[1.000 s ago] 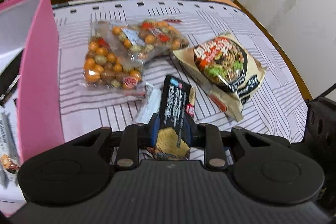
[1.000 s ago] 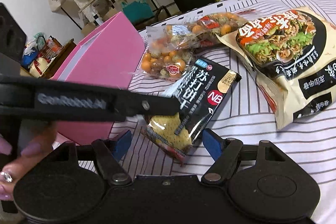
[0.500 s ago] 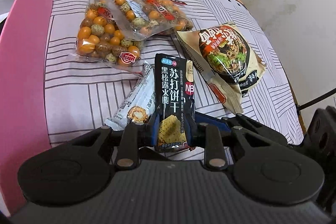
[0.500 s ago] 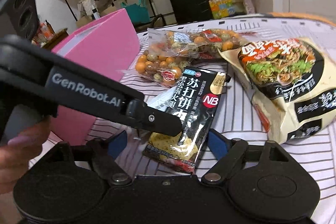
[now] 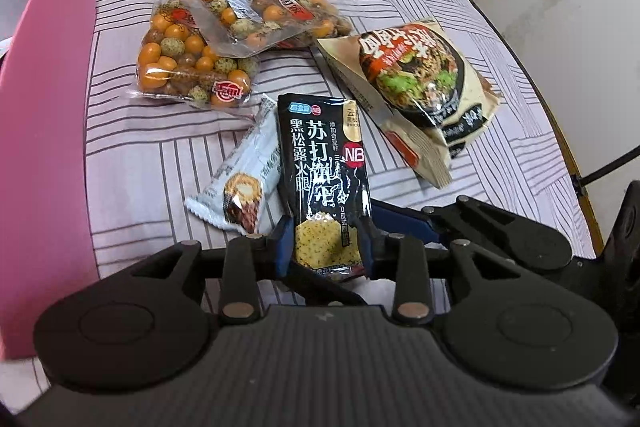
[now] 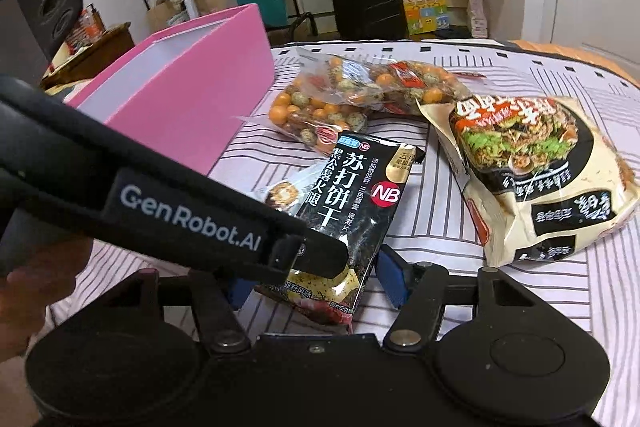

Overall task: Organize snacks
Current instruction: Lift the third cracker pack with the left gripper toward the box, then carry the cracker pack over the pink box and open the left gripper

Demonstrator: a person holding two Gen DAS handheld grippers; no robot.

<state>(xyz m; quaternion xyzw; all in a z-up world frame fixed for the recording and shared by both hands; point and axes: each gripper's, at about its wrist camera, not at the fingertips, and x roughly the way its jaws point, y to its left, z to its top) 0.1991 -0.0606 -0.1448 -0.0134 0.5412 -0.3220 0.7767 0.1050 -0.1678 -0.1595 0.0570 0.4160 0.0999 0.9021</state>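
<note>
Two blue-padded fingers of my left gripper (image 5: pixel 326 247) pinch the lower end of a glossy black cracker packet (image 5: pixel 324 179), which crinkles under the squeeze. My right gripper (image 6: pixel 312 285) stands wide apart around that same end, not touching. Beside the packet on the striped tablecloth (image 5: pixel 160 163) lie a small white wrapper (image 5: pixel 240 183), clear bags of coated nuts (image 5: pixel 192 63), a beige noodle bag (image 5: pixel 420 87) and a pink box (image 5: pixel 48 107).

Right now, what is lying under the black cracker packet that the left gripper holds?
Under the black cracker packet, a white snack packet lies on the striped tablecloth. Its right edge is covered by the black packet, so how far it reaches there cannot be seen.
</note>
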